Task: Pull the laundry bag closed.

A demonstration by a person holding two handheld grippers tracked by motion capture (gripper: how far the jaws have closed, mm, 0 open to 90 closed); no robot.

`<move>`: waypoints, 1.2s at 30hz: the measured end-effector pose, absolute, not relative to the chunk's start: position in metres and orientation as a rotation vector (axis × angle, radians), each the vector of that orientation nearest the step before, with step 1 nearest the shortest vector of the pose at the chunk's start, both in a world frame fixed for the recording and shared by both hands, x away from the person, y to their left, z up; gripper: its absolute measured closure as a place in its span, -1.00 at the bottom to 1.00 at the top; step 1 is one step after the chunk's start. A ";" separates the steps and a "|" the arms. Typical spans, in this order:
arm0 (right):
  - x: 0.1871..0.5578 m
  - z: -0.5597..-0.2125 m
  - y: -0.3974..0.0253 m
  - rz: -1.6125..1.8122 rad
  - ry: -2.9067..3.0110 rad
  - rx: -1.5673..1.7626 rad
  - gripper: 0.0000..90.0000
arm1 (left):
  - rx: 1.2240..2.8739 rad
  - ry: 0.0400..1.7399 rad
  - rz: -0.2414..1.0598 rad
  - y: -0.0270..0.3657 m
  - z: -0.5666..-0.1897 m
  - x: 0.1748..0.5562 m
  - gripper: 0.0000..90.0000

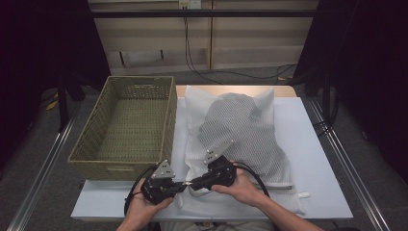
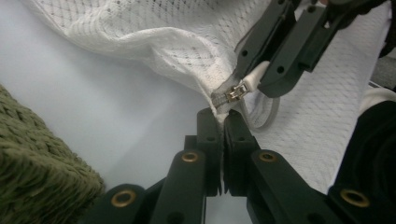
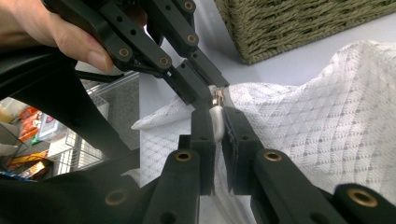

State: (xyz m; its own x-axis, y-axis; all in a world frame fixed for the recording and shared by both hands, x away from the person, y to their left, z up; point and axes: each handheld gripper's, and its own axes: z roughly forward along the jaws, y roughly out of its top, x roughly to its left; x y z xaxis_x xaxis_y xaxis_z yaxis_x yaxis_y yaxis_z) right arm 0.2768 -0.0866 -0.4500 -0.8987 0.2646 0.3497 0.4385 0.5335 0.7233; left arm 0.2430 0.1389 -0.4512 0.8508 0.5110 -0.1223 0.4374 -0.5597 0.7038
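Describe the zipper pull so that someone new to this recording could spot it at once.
Start at the white mesh laundry bag lying on the table right of the woven basket. Follow the bag to its near left corner, where both tools meet. The zipper pull is the small whitish tab behind a metal slider, pinched by the right tool, unlike the mesh around it.

— where are your hands?
— low and close together, left gripper (image 1: 179, 185) tip to tip with right gripper (image 1: 191, 183).
— and my fingers?
— both pairs pinched closed.

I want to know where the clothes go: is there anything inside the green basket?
No, the basket shows only its bare woven floor in the high view.
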 end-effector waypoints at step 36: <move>0.279 -0.445 -0.090 -1.339 -2.561 -0.571 0.94 | 2.191 0.663 0.046 0.134 -0.452 0.253 0.73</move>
